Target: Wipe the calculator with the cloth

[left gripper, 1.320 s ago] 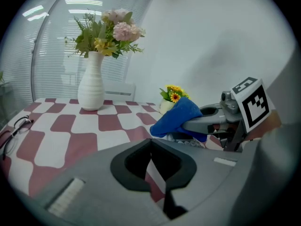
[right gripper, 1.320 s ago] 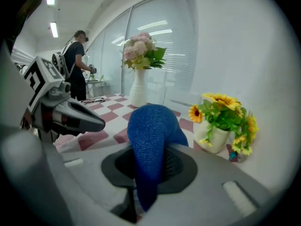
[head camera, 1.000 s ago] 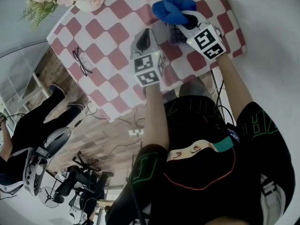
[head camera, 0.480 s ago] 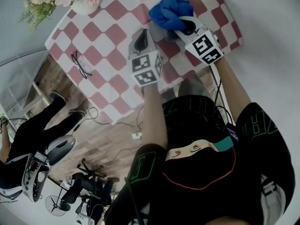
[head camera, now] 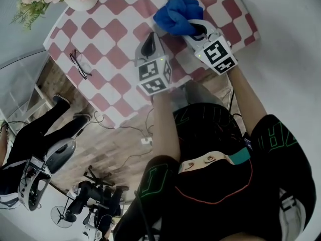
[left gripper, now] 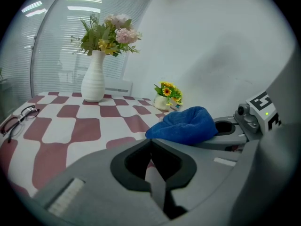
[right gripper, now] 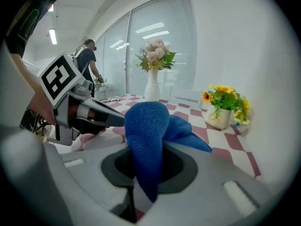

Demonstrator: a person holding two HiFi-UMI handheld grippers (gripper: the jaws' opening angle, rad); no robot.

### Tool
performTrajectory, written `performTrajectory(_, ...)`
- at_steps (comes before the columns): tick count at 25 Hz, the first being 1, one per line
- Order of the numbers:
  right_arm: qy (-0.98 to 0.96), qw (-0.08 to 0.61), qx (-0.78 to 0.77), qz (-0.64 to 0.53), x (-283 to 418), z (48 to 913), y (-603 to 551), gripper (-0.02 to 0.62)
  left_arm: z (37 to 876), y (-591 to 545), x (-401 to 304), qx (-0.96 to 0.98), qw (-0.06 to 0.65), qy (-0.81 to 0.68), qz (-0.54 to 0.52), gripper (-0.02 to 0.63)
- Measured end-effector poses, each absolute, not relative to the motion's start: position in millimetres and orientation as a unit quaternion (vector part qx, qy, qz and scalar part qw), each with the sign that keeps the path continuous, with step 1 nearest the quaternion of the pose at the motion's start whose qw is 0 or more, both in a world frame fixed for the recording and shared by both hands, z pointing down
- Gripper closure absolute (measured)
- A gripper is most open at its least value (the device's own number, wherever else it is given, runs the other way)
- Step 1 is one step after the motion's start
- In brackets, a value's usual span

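Blue and nubbly, the cloth (right gripper: 146, 126) is gripped by the right claw (right gripper: 146, 175). In the right gripper view a thick fold is pinched between the jaws, which are closed on it, and the rest is bunched up and over toward 1 o'clock. In the head view the cloth is seen as a rumpled heap at the tip of the right claw, above the red-and-white checked desk (head camera: 115, 34). The left claw (head camera: 149, 38) is found just beside it, at 8 o'clock of the cloth, and is pointed toward 12 o'clock. In the left gripper view its jaws are drawn together, with only a thin pale strip seen between them; what that strip is cannot be told. From that view the cloth is placed at 1 o'clock of the left claw, apart from it. The calculator cannot be picked out with certainty. A pale object (right gripper: 77, 142) is seen beneath the tip of the left claw in the right gripper view, at 9 o'clock of the cloth, but whether it is the calculator cannot be told. In the head view a pair of glasses (head camera: 79, 64) is laid well apart at 9 o'clock of the left claw, and a white vase (head camera: 80, 3) of pink flowers is set at 10 o'clock, near the desk's corner. A small pot of yellow flowers (right gripper: 218, 117) is seen at 3 o'clock of the cloth in the right gripper view.
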State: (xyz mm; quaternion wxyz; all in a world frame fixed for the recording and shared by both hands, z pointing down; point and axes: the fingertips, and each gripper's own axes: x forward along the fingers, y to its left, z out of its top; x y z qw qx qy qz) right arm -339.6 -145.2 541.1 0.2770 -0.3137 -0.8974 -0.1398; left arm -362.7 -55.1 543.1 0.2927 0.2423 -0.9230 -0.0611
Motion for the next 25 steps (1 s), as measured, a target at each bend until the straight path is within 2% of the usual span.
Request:
performTrajectory(11, -0.881, 0.290, -0.356, -0.111, -301.8, 540.2, -135.1, 0.514, 529.9, -61.4, -326.6, 0.217, 0.274, -0.934, -0.069, 0.595)
performTrajectory(15, -0.882, 0.298, -0.360, -0.061, -285.4, 535.4, -137.6, 0.515, 520.3, -62.4, -309.9, 0.209, 0.268, -0.938, -0.071, 0.595)
performTrajectory(25, -0.926, 0.246, -0.284, 0.030, -257.3, 482.0, -188.6, 0.515, 478.1, -66.5, -279.8, 0.201, 0.211, -0.954, -0.076, 0.595)
